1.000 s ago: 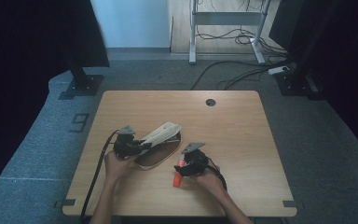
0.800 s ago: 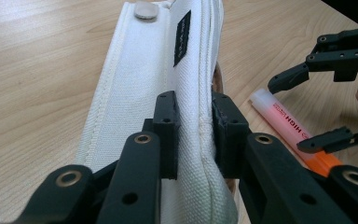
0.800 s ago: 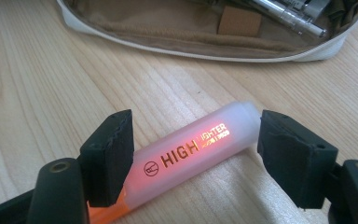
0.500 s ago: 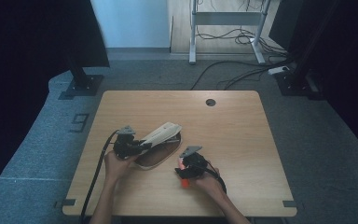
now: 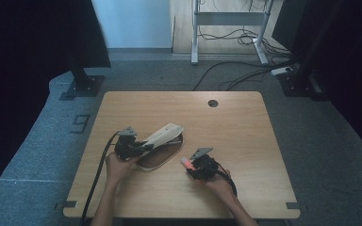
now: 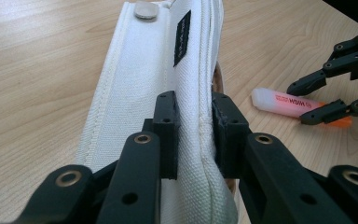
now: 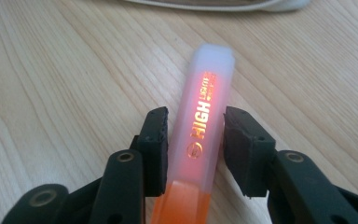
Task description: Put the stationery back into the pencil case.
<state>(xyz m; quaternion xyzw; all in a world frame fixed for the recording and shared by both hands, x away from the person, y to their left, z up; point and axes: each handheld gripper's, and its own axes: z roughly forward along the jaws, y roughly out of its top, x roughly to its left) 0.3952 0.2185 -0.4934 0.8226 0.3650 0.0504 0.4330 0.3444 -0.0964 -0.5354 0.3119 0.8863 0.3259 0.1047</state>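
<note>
Since the earlier frame the highlighter (image 5: pixel 185 162) has shifted little on the counter (image 5: pixel 245 141); the right gripper (image 5: pixel 194 165) has closed in over it, its jaws having just been narrowing with the pen between them, and its grey plate now sits more level over the pen.

Highlighter: pale translucent cap, glowing orange-pink barrel, orange tail end. In the right gripper view the highlighter (image 7: pixel 205 126) lies on the wood lengthwise between the two fingers (image 7: pixel 154 149), cap pointing away from the hand, orange end toward it. Left finger appears to touch the barrel; a thin gap seems to remain at the right finger, so contact there cannot be told for certain. Grip not confirmed.

From the left gripper view the highlighter (image 6: pixel 291 103) sits on the counter to the right of the pouch, with the right gripper (image 6: pixel 324 95) straddling its orange end, fingers spread above and below the barrel.

Pouch (image 5: pixel 162 136): white canvas pencil case, flap raised at a slant over a brownish oval interior. The left gripper (image 5: pixel 136 148) pinches it; in its own view the fingers (image 6: pixel 168 126) press both sides of the stitched canvas edge of the pouch (image 6: pixel 135 93), a small black label and a snap button showing farther along.

Pouch and highlighter lie near each other, not touching, at the near middle of the counter.
</note>
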